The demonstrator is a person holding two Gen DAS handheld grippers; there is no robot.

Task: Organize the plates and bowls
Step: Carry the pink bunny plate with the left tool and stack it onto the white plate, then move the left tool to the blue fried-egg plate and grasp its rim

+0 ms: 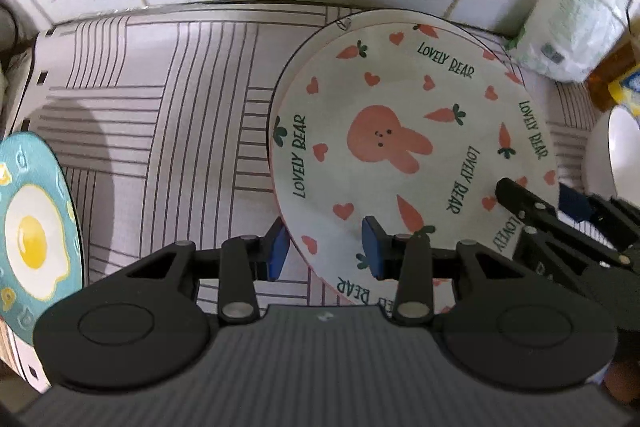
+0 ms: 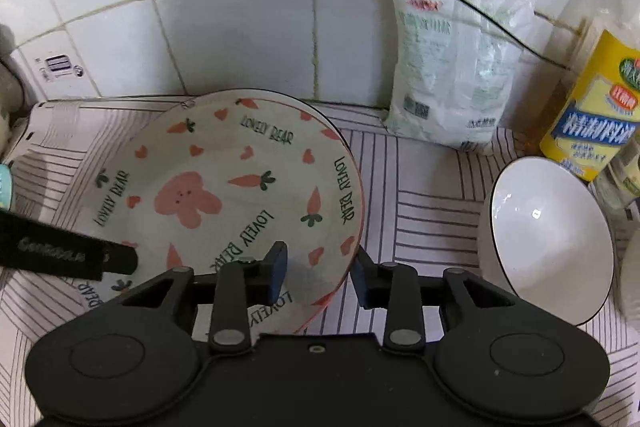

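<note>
Both grippers straddle the rim of the bunny plate (image 1: 400,131). The left gripper (image 1: 326,251) and the right gripper (image 2: 318,275) each stand part open, pads clear of the rim, gripping nothing. The white bowl (image 2: 552,239) sits right of the plate, the egg plate (image 1: 36,223) left; a bag (image 2: 452,67) stands behind.

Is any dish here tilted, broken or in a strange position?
The white bowl at the right looks tipped, its opening turned toward the bunny plate rather than upward; what props it is unclear. The bunny plate looks whole, with both hand-held grippers straddling its near rim. No cracks or spills are visible.
</note>
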